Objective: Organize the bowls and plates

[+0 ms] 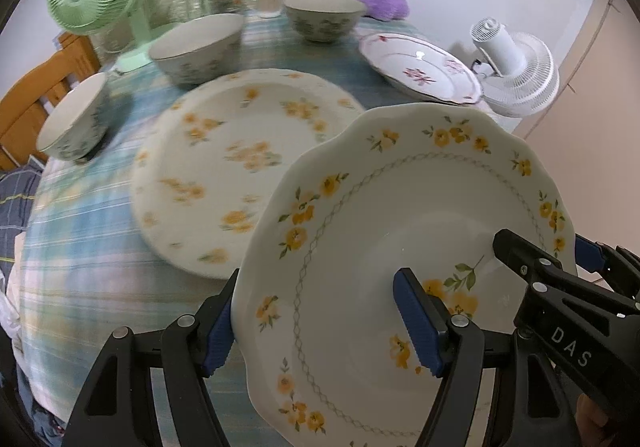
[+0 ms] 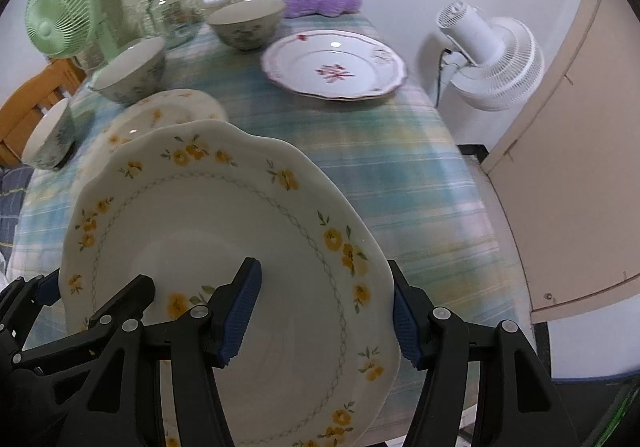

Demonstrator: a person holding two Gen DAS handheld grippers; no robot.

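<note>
Plaid tablecloth (image 2: 360, 167); big plate (image 1: 240, 167) as landmark. Left of it, small bowl (image 1: 74, 123); just right, scalloped plate (image 1: 400, 247) aloft, left gripper (image 1: 324, 331) and right gripper (image 2: 326, 317) each clamping one rim, probably for stacking.

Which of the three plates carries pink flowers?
The pink-flowered plate at the table's far right, nearest the white fan; the other two have yellow flowers.
</note>
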